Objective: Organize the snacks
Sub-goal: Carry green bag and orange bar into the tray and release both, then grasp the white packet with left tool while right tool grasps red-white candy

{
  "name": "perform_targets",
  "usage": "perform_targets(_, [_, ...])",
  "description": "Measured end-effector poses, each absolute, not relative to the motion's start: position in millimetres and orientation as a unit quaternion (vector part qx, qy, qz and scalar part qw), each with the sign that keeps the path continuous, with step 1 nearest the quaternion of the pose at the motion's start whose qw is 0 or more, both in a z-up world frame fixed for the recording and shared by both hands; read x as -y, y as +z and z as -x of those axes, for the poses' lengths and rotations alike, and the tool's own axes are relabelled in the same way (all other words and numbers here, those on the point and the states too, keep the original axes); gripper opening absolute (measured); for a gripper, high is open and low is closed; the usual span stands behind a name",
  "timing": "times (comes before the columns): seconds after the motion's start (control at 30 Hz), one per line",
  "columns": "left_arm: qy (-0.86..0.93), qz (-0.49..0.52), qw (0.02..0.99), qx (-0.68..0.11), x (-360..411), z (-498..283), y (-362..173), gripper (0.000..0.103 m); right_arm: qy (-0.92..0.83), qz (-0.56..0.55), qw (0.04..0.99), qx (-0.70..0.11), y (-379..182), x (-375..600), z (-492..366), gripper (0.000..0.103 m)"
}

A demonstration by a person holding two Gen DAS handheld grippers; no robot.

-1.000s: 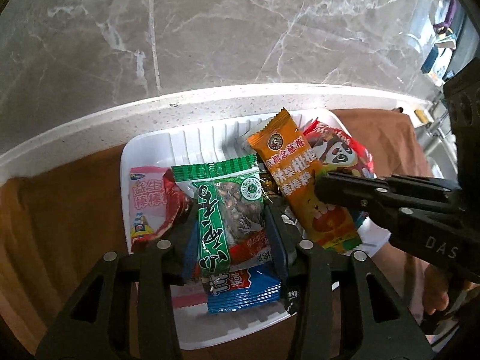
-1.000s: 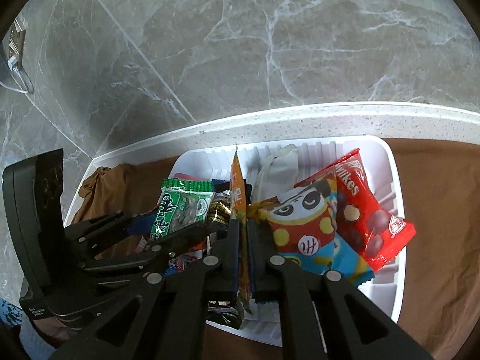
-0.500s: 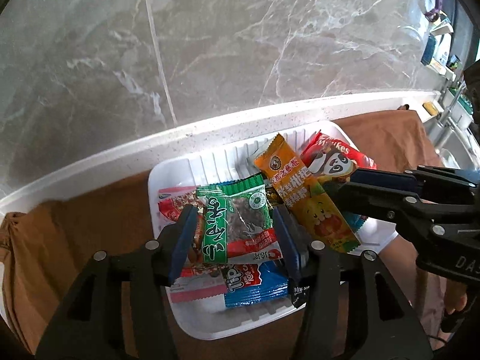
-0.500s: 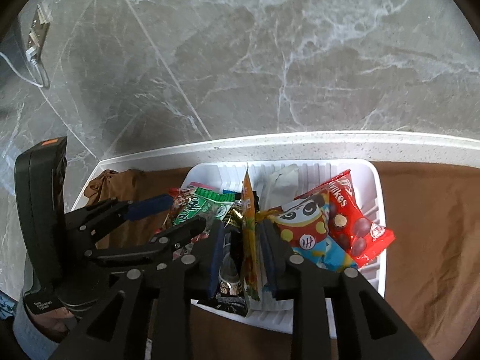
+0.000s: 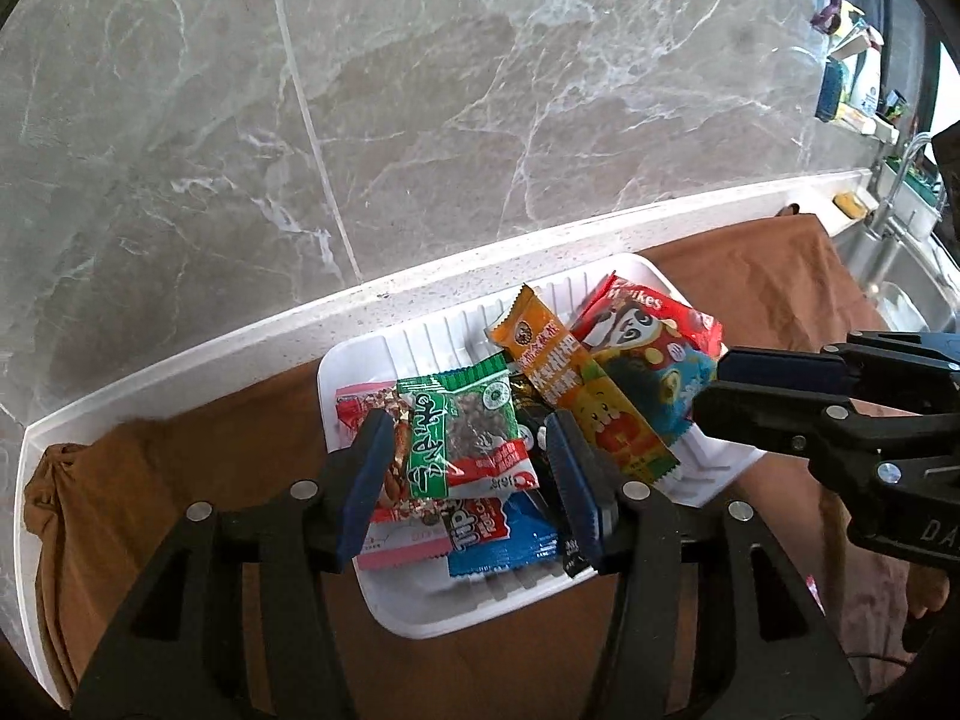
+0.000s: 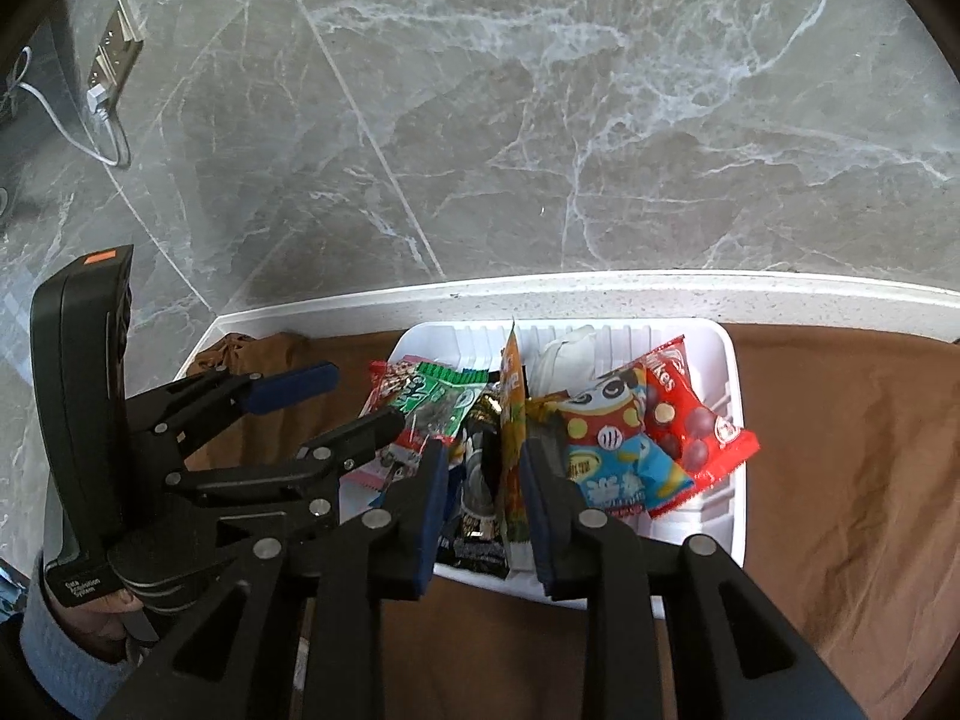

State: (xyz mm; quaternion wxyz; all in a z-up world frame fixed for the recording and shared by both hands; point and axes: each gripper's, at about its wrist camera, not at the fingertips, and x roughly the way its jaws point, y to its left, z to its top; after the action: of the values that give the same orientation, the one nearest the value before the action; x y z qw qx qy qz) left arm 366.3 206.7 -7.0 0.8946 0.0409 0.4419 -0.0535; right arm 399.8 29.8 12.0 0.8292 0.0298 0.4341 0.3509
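The snacks sit heaped in a white ribbed tray (image 5: 384, 360) on a brown cloth (image 5: 180, 480) spread over the bench, hard against a white kerb and a grey marble wall (image 5: 480, 90). In the pile I can pick out a green packet (image 5: 462, 432) on top at the left, a blue wrapper (image 5: 504, 540) and a pink one (image 5: 396, 543) under it at the near edge, a long orange bar (image 5: 576, 396) leaning across the middle, and a panda packet (image 6: 606, 438) overlapping a red bag of chocolate balls (image 6: 690, 420) on the right.

The left tongs (image 5: 462, 474) hang over the green packet with both blue pads spread wide to either side of it, touching nothing that I can see. The right tongs (image 6: 480, 468) are also spread, straddling the orange bar, which stands on edge between the pads without being pinched.

Since everything is already in the tray, I judge the work to be close to done, or at a pause between tidying moves. The bar on edge looks likely to topple if nudged. A tap and sink (image 5: 900, 192) lie far right.
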Motion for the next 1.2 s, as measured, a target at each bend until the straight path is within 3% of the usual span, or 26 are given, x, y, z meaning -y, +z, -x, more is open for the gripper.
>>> perform_targets(0.8, [-0.060, -0.059, 0.896, -0.435, -207, -287, 20, 0.051, 0.341, -0.026, 0.833, -0.436, 20, 11, -327, 0.028])
perform_targets(0.93, [-0.064, -0.059, 0.892, -0.444, -213, -265, 15, 0.051, 0.334, -0.026, 0.833, -0.441, 15, 22, -313, 0.036])
perform_targets(1.2, [-0.075, -0.050, 0.877, -0.472, -241, -223, -8, 0.054, 0.315, -0.020, 0.827, -0.466, -7, 44, -287, 0.037])
